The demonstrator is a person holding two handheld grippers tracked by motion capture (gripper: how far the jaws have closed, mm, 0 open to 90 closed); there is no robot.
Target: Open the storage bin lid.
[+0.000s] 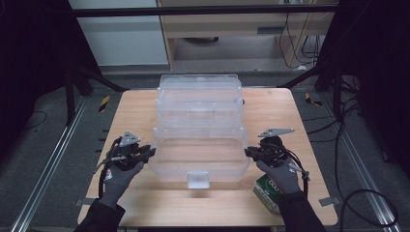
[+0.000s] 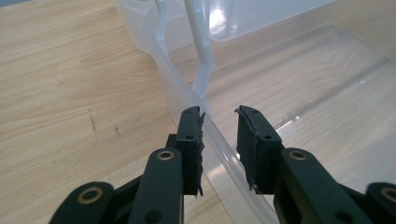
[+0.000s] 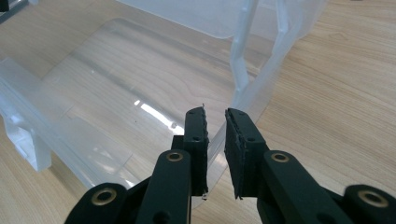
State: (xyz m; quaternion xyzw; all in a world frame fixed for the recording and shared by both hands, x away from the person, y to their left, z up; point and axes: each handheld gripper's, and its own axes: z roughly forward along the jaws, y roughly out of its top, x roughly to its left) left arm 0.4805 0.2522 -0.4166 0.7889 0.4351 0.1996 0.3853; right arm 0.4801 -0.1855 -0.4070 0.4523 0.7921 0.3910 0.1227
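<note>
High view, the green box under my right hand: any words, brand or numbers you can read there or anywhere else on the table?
Green box: white markings on its top, too small and blurred to read.
Clear plastic bin: no text or label visible.
Table: no writing visible.

A light wooden desk [image 1: 270, 116] carries everything. In its middle stands a clear plastic box [image 1: 199, 145] with its lid swung open toward the far edge, the latch tab facing the near edge. At the near right corner lies a small green-and-white carton [image 1: 267, 189], just beside the box's right near corner. The desk's left side is bare wood with faint scuff marks.
</note>
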